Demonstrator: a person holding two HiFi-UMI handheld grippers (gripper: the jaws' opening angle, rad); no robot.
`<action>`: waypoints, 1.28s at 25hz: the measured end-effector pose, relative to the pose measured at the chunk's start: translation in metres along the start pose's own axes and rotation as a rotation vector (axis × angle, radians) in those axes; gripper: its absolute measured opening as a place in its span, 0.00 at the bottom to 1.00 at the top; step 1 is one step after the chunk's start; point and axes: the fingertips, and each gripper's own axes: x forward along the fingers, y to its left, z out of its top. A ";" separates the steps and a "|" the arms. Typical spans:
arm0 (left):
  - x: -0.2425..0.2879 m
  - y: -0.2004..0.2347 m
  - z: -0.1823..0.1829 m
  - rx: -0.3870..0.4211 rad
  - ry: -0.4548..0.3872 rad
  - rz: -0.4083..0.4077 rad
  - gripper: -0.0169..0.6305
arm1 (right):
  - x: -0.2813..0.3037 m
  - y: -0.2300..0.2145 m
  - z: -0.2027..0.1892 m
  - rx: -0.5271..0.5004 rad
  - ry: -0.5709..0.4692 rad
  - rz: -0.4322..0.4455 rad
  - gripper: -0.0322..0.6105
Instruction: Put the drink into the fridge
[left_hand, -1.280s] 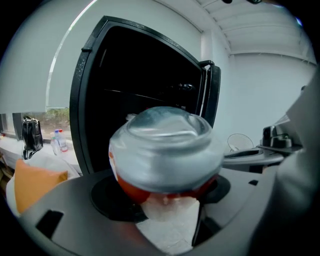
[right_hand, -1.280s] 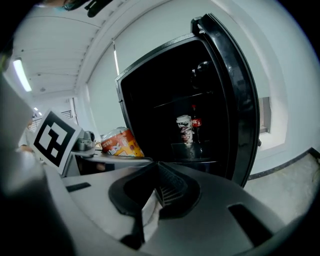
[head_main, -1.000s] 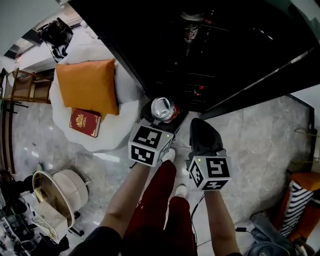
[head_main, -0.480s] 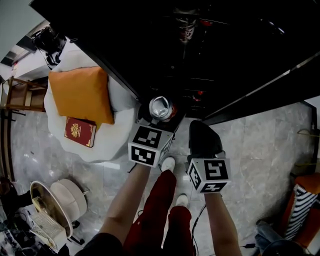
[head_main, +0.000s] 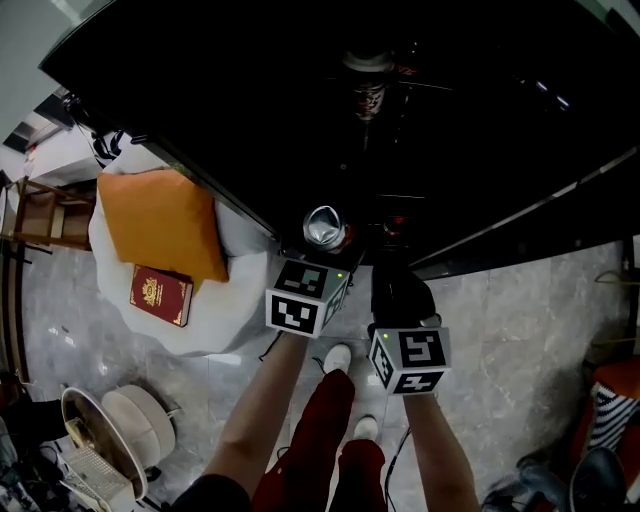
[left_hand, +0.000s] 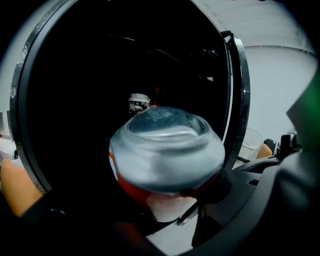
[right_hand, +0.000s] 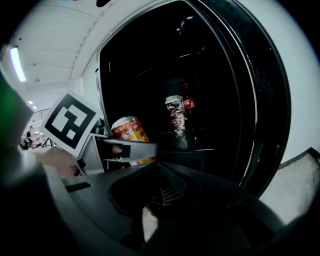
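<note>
My left gripper (head_main: 322, 243) is shut on the drink, an orange-red can with a silver top (head_main: 325, 227), held upright at the mouth of the dark open fridge (head_main: 420, 130). In the left gripper view the can (left_hand: 167, 150) fills the space between the jaws of the left gripper (left_hand: 167, 192). The right gripper view shows the can (right_hand: 129, 131) to the left, under the marker cube (right_hand: 70, 120). My right gripper (head_main: 392, 262) hangs beside it, shut and empty (right_hand: 165, 190). On a fridge shelf stand a patterned cup (right_hand: 175, 112) and a cola bottle (right_hand: 188, 103).
The fridge's black door (head_main: 560, 215) stands open to the right. Left of the fridge is a white seat with an orange cushion (head_main: 160, 220) and a red book (head_main: 160, 294). A round white appliance (head_main: 110, 435) sits on the marble floor at the lower left. The person's legs are below.
Both grippers have moved forward toward the fridge with the person stepping closer. The can is now at the fridge's opening. Neither gripper's jaws have changed.
</note>
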 end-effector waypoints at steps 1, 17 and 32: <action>0.002 0.003 0.001 0.000 0.003 -0.001 0.55 | 0.004 0.000 0.002 0.002 -0.002 -0.002 0.08; 0.056 0.035 0.039 0.050 0.021 0.038 0.55 | 0.051 -0.008 0.019 -0.020 -0.011 0.002 0.08; 0.086 0.034 0.040 0.064 0.050 0.008 0.55 | 0.063 -0.025 0.029 -0.043 -0.016 -0.029 0.08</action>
